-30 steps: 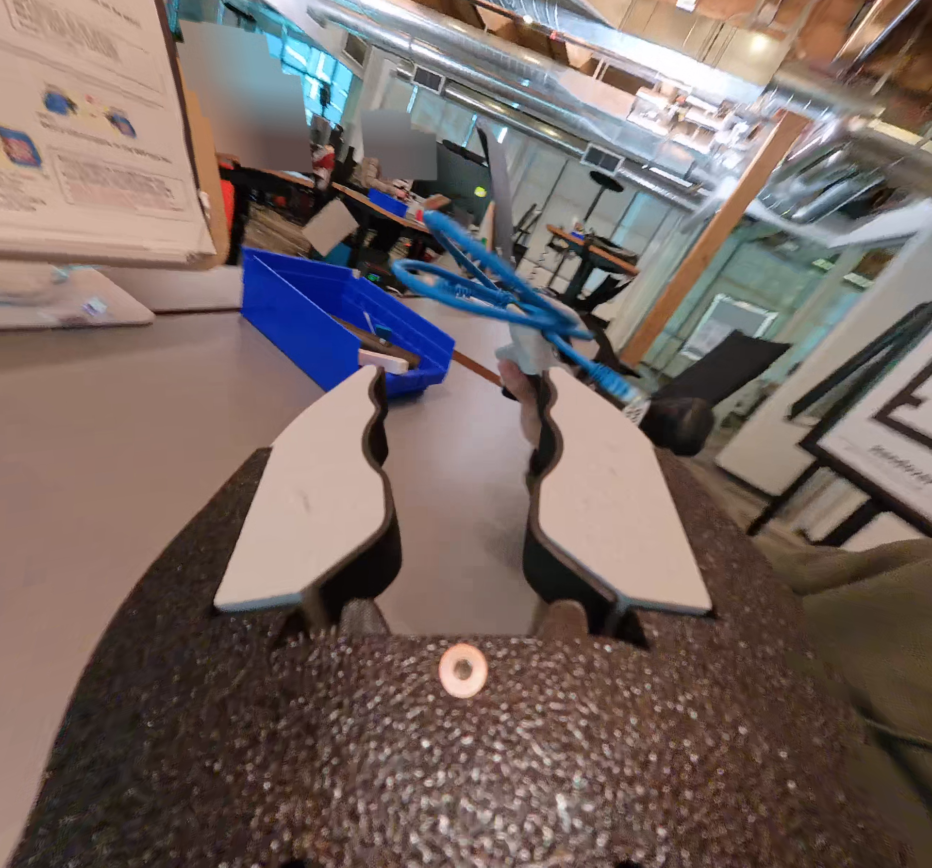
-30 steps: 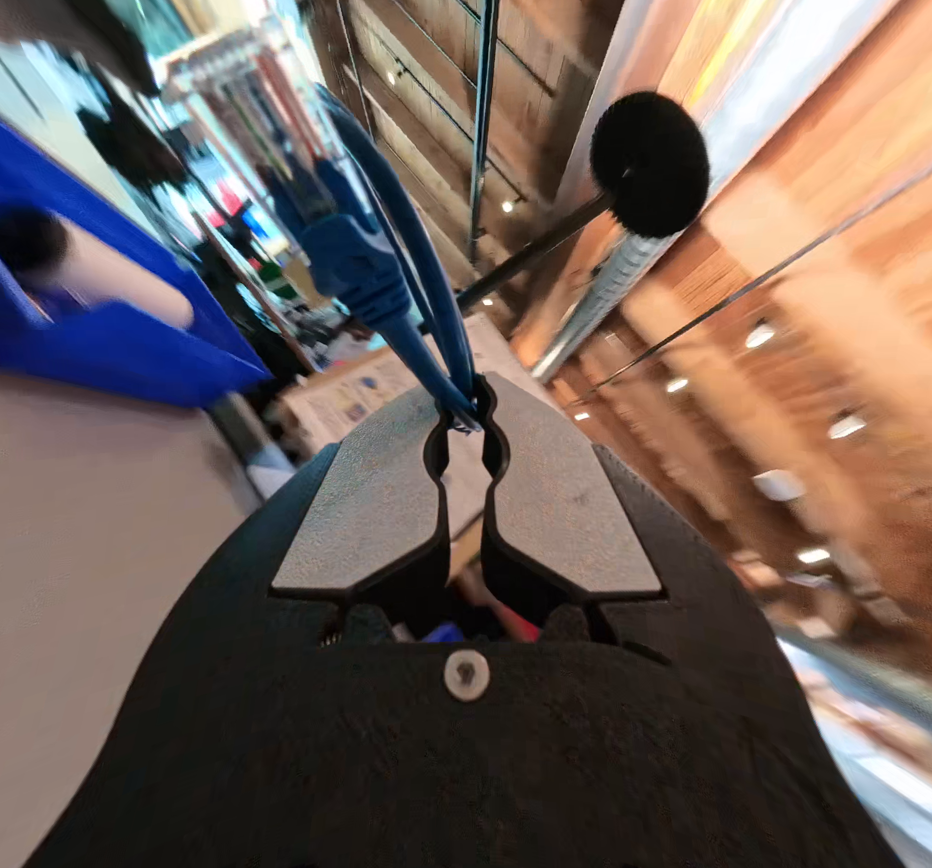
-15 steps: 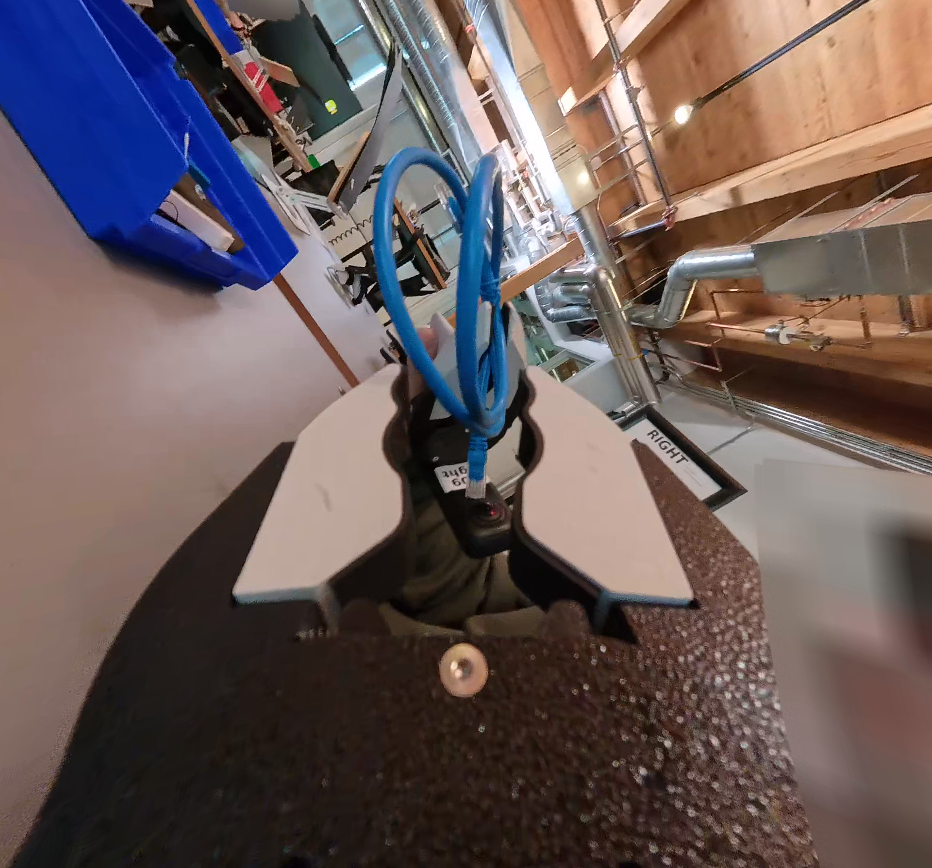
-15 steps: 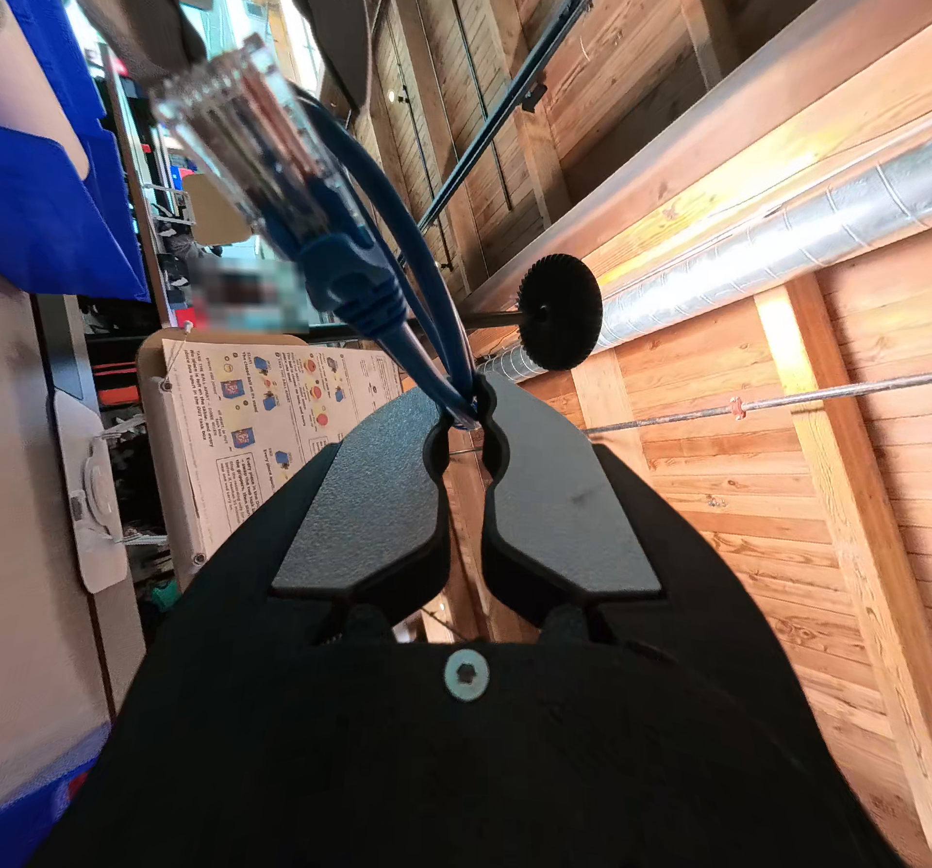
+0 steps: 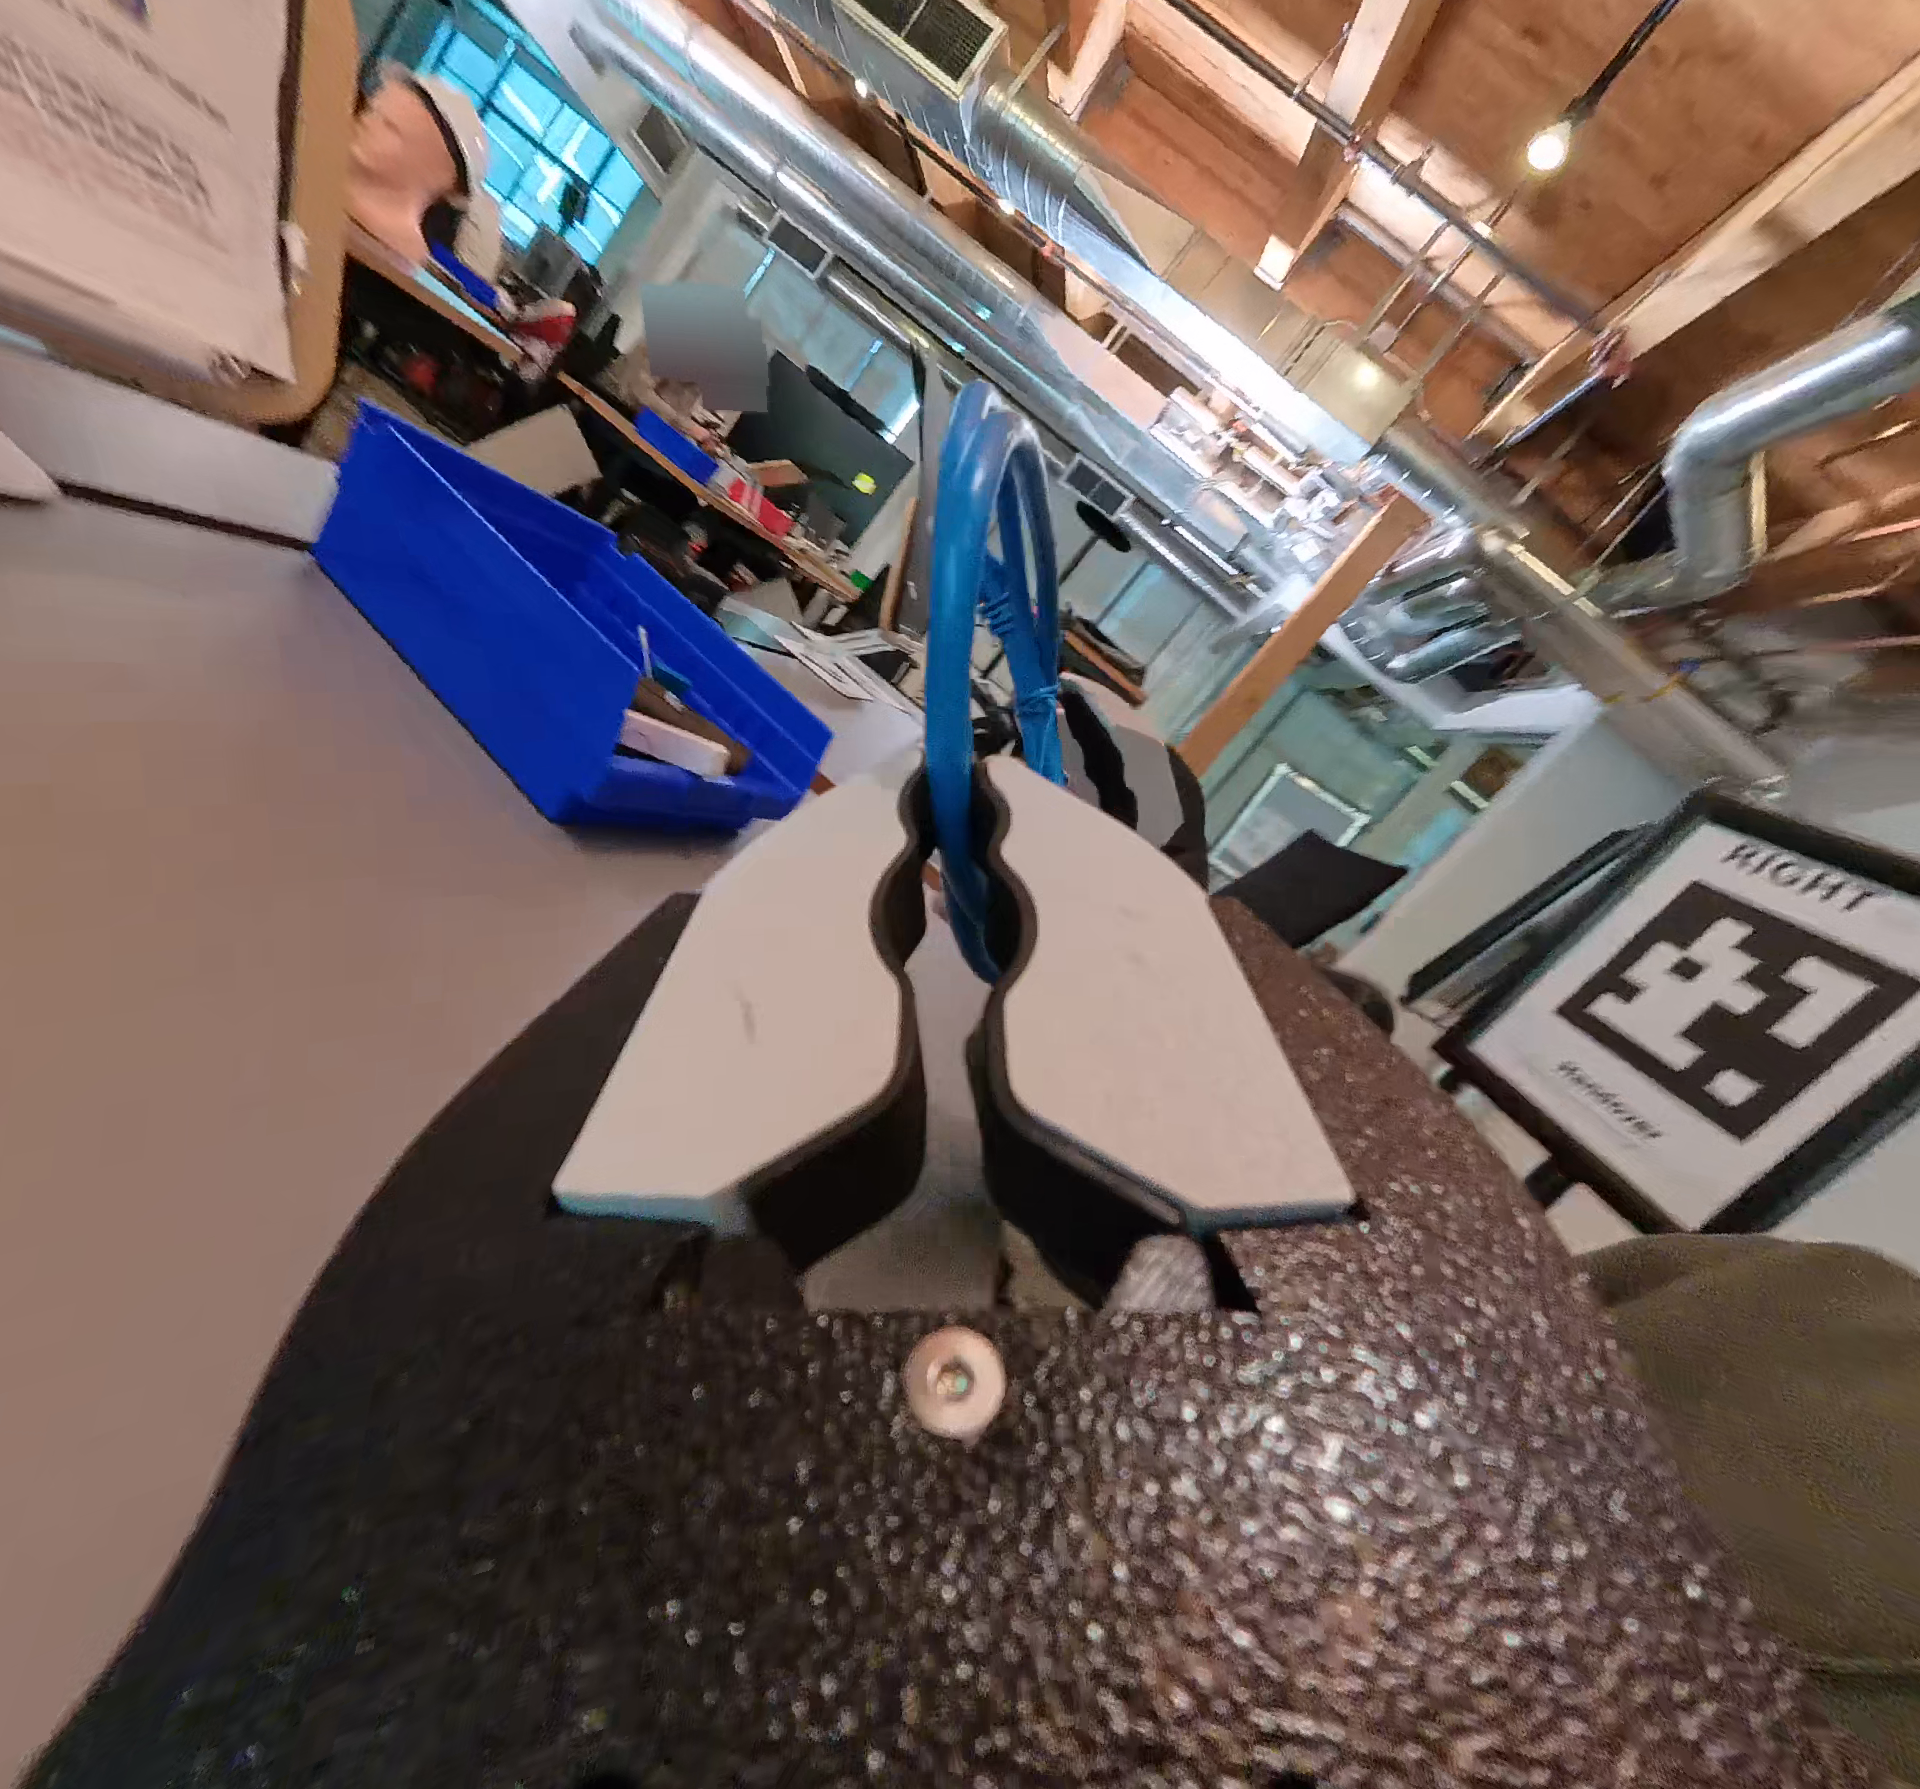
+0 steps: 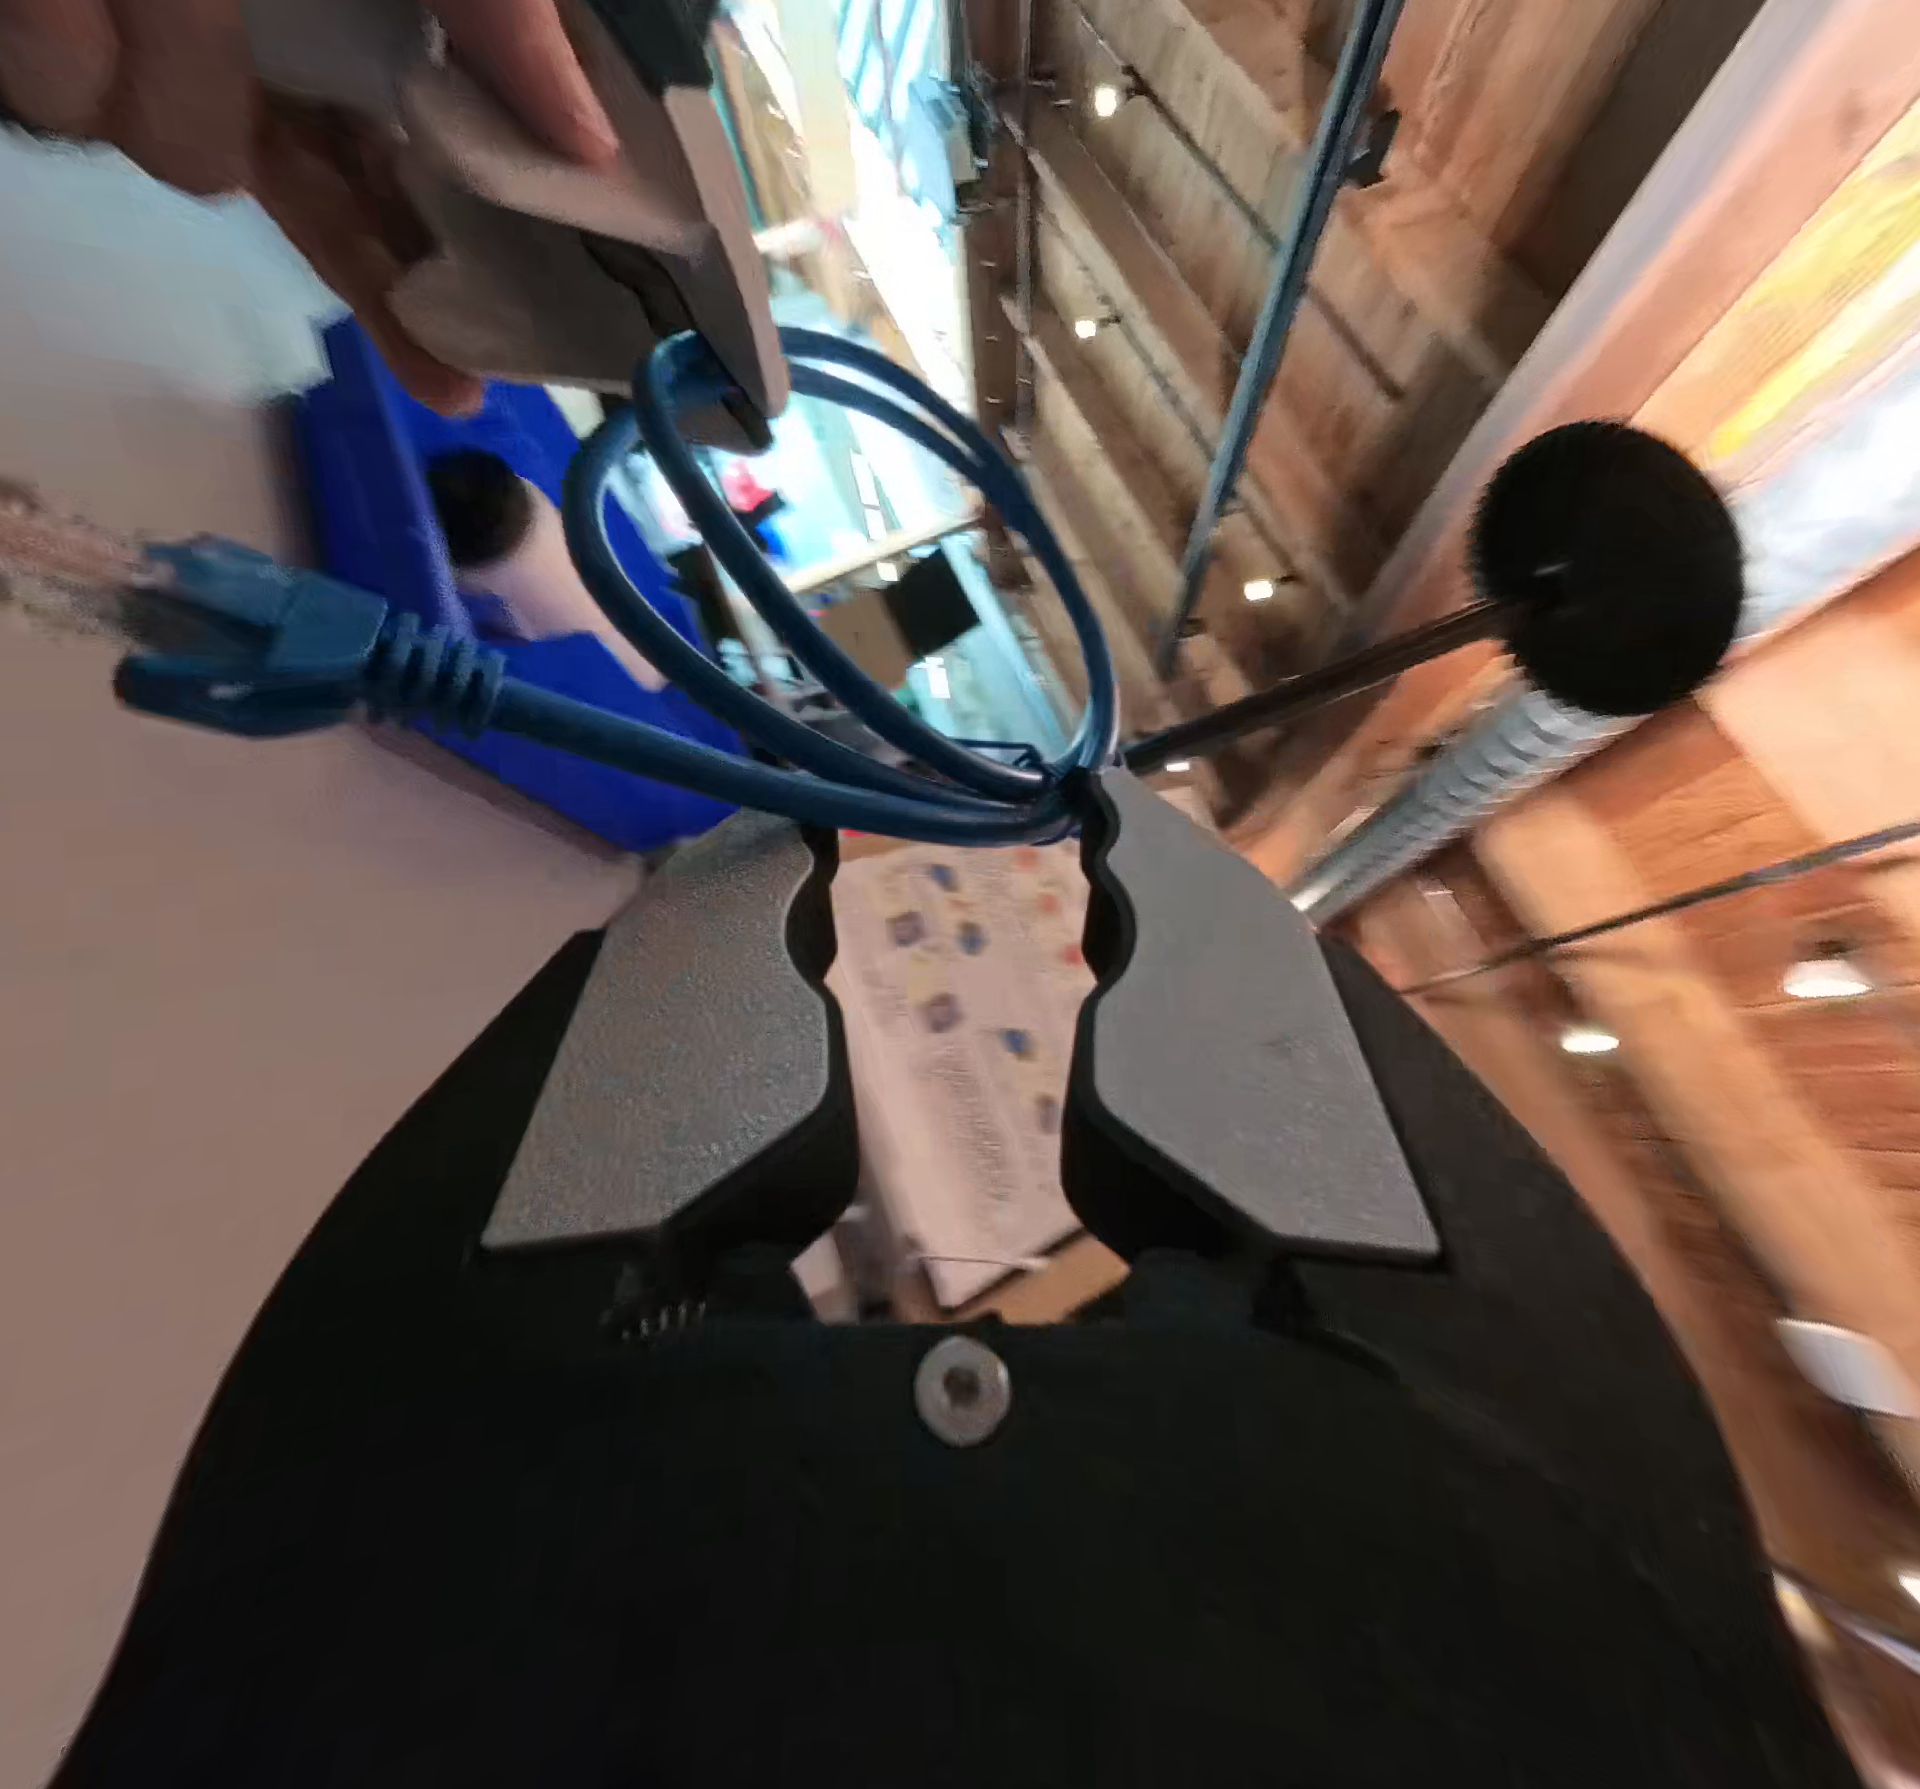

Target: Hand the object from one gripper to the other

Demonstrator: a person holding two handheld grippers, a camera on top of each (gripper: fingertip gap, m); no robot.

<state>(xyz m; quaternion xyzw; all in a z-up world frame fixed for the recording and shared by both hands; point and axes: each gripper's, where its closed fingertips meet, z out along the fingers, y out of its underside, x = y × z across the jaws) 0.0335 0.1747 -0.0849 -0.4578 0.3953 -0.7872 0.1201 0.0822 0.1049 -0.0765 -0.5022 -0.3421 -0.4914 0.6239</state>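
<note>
A coiled blue network cable (image 5: 951,659) stands up between the fingers of my left gripper (image 5: 954,804), which is shut on its loop. In the right wrist view the cable (image 6: 582,721) hangs between both grippers, its plug (image 6: 291,633) pointing left. My right gripper (image 6: 956,820) is open, and the tied part of the coil rests against its right fingertip (image 6: 1101,804). The left gripper (image 6: 717,368) pinches the far side of the loop at upper left, held by a hand (image 6: 156,25). The right gripper (image 5: 1132,783) shows just behind the cable in the left wrist view.
A blue bin (image 5: 499,596) with small items sits on the grey table (image 5: 208,856). An instruction board (image 5: 135,77) stands at far left, and a framed black-and-white marker sign (image 5: 1714,1033) at right. A black fuzzy disc on a rod (image 6: 1605,565) sticks out beside the right gripper.
My left gripper has closed on the cable loop. My right gripper, which was shut on the cable's tied part, has opened. Both views have swung round.
</note>
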